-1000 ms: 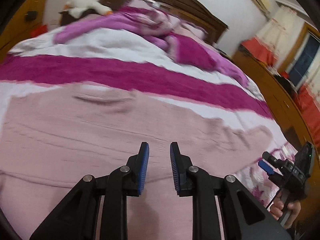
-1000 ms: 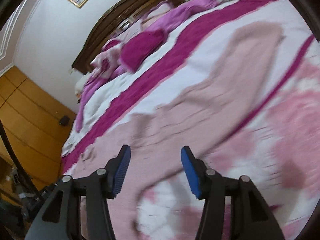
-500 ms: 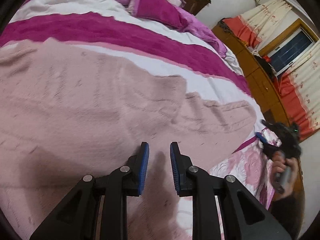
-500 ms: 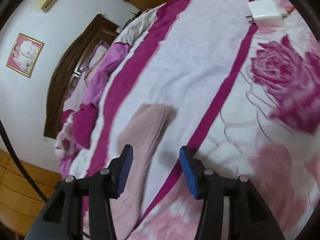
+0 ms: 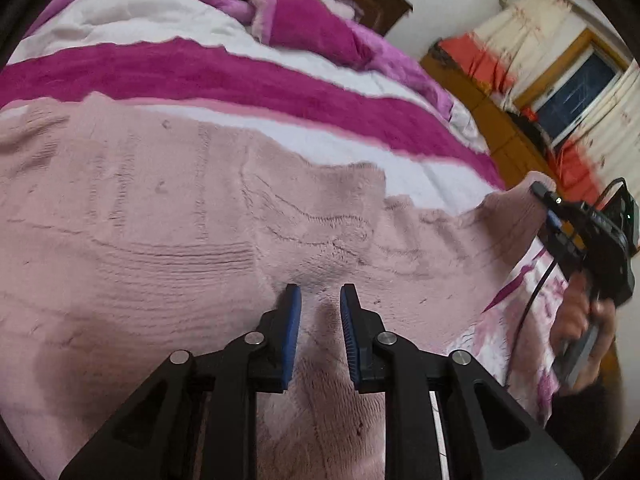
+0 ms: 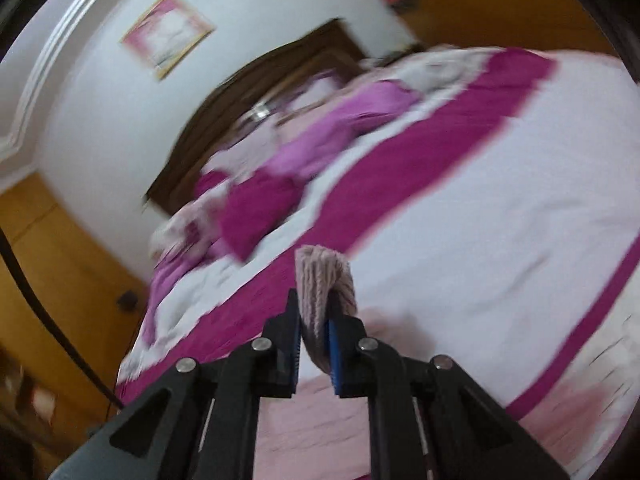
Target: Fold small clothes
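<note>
A pale pink knit sweater [image 5: 180,220] lies spread flat on the striped bedspread [image 5: 200,76]. My left gripper [image 5: 320,300] hovers low over the sweater's body near its right armpit. It is shut, its blue pads drawn close, and no cloth is pinched between them. The right sleeve [image 5: 500,220] runs off to the right, where my right gripper [image 5: 544,196] lifts its end off the bed. In the right wrist view the right gripper [image 6: 314,308] has its jaws closing tight on the ribbed sleeve cuff [image 6: 324,276], which sticks up past the pads.
Crumpled magenta and lilac bedding [image 5: 312,28] is heaped by the dark wooden headboard [image 6: 280,68]. A wooden cabinet [image 5: 492,128] and a curtained window [image 5: 576,88] stand right of the bed. A person's hand [image 5: 588,320] grips the right tool, and a black cable [image 5: 532,304] hangs from it.
The right gripper closed on the sleeve cuff and lifted it up and inward. The left gripper dropped lower and shifted right over the sweater, then stayed put.
</note>
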Demonstrator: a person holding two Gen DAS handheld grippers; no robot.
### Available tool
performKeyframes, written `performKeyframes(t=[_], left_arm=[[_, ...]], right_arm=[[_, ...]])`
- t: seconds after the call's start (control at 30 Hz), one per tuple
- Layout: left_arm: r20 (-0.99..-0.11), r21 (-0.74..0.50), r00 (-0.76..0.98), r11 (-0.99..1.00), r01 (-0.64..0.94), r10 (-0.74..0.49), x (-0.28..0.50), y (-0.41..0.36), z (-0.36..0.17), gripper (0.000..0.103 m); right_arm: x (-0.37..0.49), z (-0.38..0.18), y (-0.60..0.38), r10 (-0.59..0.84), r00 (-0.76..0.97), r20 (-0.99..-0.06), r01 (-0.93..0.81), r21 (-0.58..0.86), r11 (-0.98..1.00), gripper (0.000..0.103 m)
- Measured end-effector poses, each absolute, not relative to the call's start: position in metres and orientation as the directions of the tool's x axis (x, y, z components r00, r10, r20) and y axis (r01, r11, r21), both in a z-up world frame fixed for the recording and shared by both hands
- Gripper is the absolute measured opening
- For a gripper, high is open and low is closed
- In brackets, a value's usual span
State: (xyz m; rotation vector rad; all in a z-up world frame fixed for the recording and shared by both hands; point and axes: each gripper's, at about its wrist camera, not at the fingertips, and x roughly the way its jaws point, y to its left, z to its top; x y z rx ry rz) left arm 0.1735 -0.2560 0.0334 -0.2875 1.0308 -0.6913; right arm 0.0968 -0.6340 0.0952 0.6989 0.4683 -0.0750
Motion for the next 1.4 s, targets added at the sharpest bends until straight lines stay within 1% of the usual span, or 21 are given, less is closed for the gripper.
performKeyframes(t=[0.13,0.23,0.4,0.43,0.47,0.5,0.53,0.57,0.67,0.8,0.9,0.93,0.97,1.03,1.07,1.13,1.2,1.23,1.3,1.33,1.4], left_arm=[[-0.643,-0.516,0.384,0.745,0.423,-0.663,0.166,-0.238,0.054,0.0],[-0.616,-0.55,0.401,0.735,0.397,-0.678,0.168,-0.217,0.065,0.0],[-0.626,-0.595,0.376,0.73,0.336,-0.683,0.164,-0.19,0.062,0.0],[-0.628,-0.595,0.378,0.733,0.329,-0.68,0.162,-0.186,0.061,0.0],[-0.618,-0.6,0.383,0.727,0.335,-0.686,0.159,-0.185,0.061,0.0],[-0.61,-0.602,0.383,0.72,0.345,-0.694,0.157,-0.187,0.061,0.0],[-0.605,-0.601,0.38,0.714,0.359,-0.7,0.155,-0.193,0.061,0.0],[-0.606,-0.594,0.376,0.713,0.371,-0.701,0.152,-0.202,0.06,0.0],[-0.595,-0.641,0.331,0.681,0.354,-0.733,0.149,-0.22,0.054,0.0],[-0.58,-0.676,0.307,0.656,0.336,-0.755,0.144,-0.233,0.049,0.001],[-0.603,-0.647,0.322,0.683,0.337,-0.73,0.139,-0.242,0.049,0.019],[-0.623,-0.609,0.31,0.694,0.384,-0.718,0.138,-0.255,0.053,0.03],[-0.639,-0.571,0.311,0.705,0.419,-0.703,0.137,-0.265,0.056,0.036],[-0.689,-0.465,0.332,0.744,0.479,-0.644,0.135,-0.282,0.063,0.037],[-0.727,-0.38,0.366,0.784,0.491,-0.581,0.134,-0.29,0.064,0.038],[-0.748,-0.337,0.399,0.821,0.461,-0.531,0.136,-0.29,0.059,0.04],[-0.756,-0.389,0.371,0.826,0.408,-0.539,0.144,-0.285,0.047,0.04],[-0.76,-0.458,0.318,0.814,0.358,-0.567,0.151,-0.283,0.031,0.04],[-0.765,-0.484,0.291,0.811,0.329,-0.574,0.159,-0.283,0.017,0.04],[-0.75,-0.5,0.309,0.807,0.316,-0.585,0.159,-0.28,0.017,0.038],[-0.732,-0.555,0.295,0.789,0.264,-0.614,0.16,-0.275,0.017,0.028]], right_arm=[[0.11,0.098,-0.562,0.183,0.862,-0.473,0.141,0.569,0.81,0.011],[0.118,0.084,-0.507,0.242,0.822,-0.516,0.099,0.548,0.831,0.011],[0.123,0.044,-0.427,0.269,0.748,-0.607,0.055,0.461,0.886,0.014],[0.122,0.039,-0.415,0.245,0.732,-0.636,0.071,0.428,0.901,0.021],[0.12,0.037,-0.409,0.215,0.72,-0.66,0.09,0.395,0.914,0.039],[0.113,0.038,-0.405,0.107,0.708,-0.698,0.174,0.319,0.932,0.047],[0.102,0.041,-0.408,0.01,0.714,-0.7,0.265,0.284,0.922,0.055],[0.085,0.042,-0.409,-0.049,0.727,-0.684,0.321,0.277,0.906,0.057],[0.029,0.032,-0.411,-0.152,0.729,-0.667,0.455,0.307,0.836,0.057],[-0.002,0.019,-0.413,-0.141,0.693,-0.707,0.456,0.277,0.846,0.057],[-0.008,0.03,-0.428,-0.073,0.711,-0.7,0.43,0.351,0.832,0.057],[-0.012,0.034,-0.434,-0.043,0.72,-0.692,0.418,0.384,0.823,0.057],[-0.017,0.038,-0.439,-0.032,0.73,-0.683,0.41,0.4,0.82,0.057],[-0.022,0.042,-0.449,-0.048,0.755,-0.654,0.416,0.421,0.806,0.057],[-0.023,0.04,-0.457,-0.06,0.766,-0.64,0.426,0.436,0.793,0.058],[-0.018,0.032,-0.47,-0.053,0.768,-0.638,0.444,0.473,0.761,0.058],[-0.011,0.01,-0.481,0.02,0.785,-0.619,0.431,0.569,0.701,0.058],[-0.009,0.002,-0.486,0.051,0.785,-0.618,0.432,0.604,0.669,0.058],[-0.008,-0.01,-0.491,0.094,0.787,-0.61,0.431,0.652,0.624,0.058],[-0.009,-0.009,-0.49,0.096,0.792,-0.602,0.421,0.654,0.629,0.058],[-0.011,-0.007,-0.487,0.086,0.789,-0.608,0.417,0.633,0.652,0.058]])
